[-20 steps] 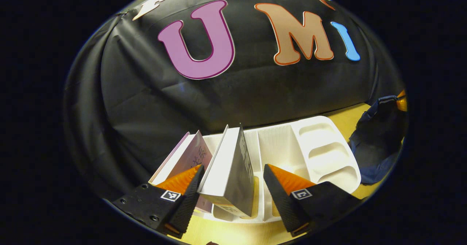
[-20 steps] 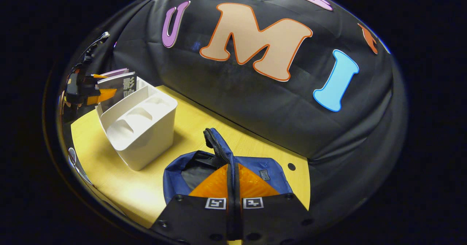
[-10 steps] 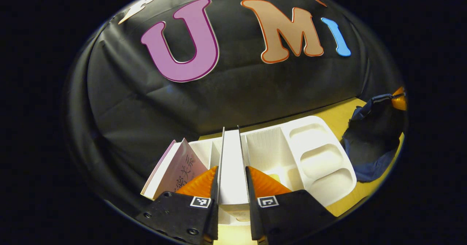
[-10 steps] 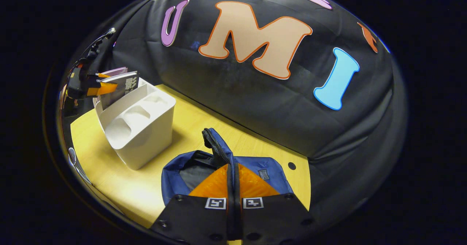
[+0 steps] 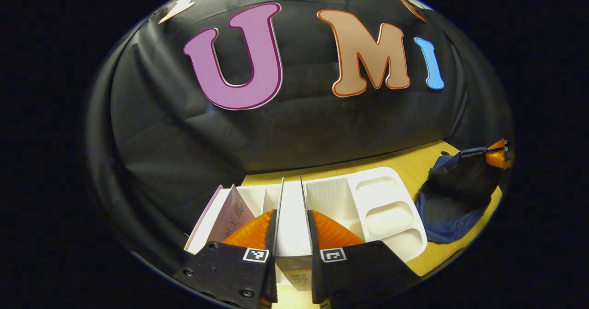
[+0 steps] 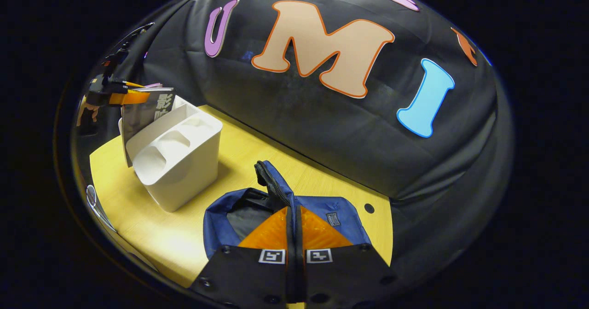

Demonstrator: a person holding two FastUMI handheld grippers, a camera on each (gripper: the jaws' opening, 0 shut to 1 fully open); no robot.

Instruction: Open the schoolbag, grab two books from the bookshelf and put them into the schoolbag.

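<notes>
My left gripper has lifted the book partway out of the white bookshelf, jaws clamped on it, while at five o'clock my right gripper stays pinched on the schoolbag rim.

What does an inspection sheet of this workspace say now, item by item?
Surface: yellow wooden table.
Job's things: white bookshelf; dark book partly raised; pink book leaning in its slot; blue schoolbag, mouth open.
Clutter: nothing seen.
Grippers: left gripper shut on the dark book; right gripper shut on the schoolbag's edge.
Cables: thin leads above the left gripper.
Surroundings: black cloth wall.
</notes>
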